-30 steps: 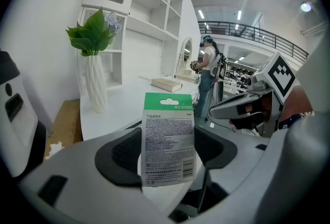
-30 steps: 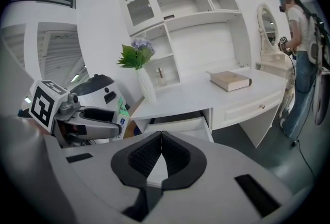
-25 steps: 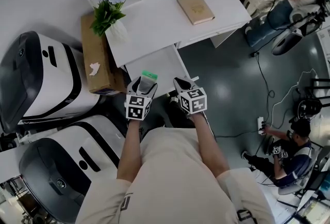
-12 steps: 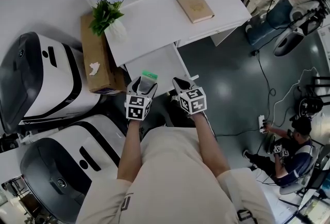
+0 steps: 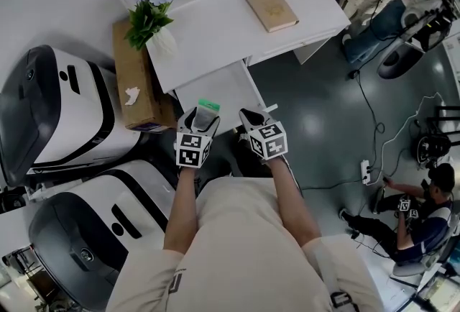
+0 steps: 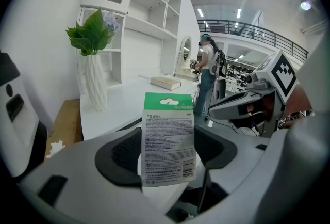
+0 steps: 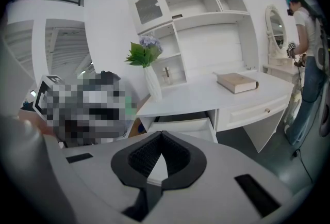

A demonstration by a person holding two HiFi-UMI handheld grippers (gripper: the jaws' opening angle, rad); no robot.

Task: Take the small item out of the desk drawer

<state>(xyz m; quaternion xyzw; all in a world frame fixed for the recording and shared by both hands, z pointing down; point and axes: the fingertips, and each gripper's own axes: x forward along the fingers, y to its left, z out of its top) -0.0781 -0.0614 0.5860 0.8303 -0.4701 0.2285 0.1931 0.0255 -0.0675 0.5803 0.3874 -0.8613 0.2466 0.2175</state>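
Note:
A small flat packet (image 5: 208, 106) with a green top and a printed label stands upright between the pads of my left gripper (image 5: 202, 116), which is shut on it. In the left gripper view the packet (image 6: 168, 138) fills the gap of the left gripper (image 6: 168, 146). Beside it, my right gripper (image 5: 248, 117) is shut with nothing in it, and the right gripper view shows the tips of the right gripper (image 7: 161, 134) meeting. Both hang just in front of the open white drawer (image 5: 215, 90), whose front shows as the drawer (image 7: 181, 127) under the desk (image 5: 215, 26).
A tan book (image 5: 272, 10) lies on the desk, and a vase of flowers (image 5: 152, 16) stands at its left end. A cardboard box (image 5: 134, 77) and two white-and-black machines (image 5: 54, 106) sit to the left. People (image 5: 410, 217) and cables are on the dark floor at the right.
Both grippers and the packet have stayed where they were. Only the seated person at the lower right has shifted a little.

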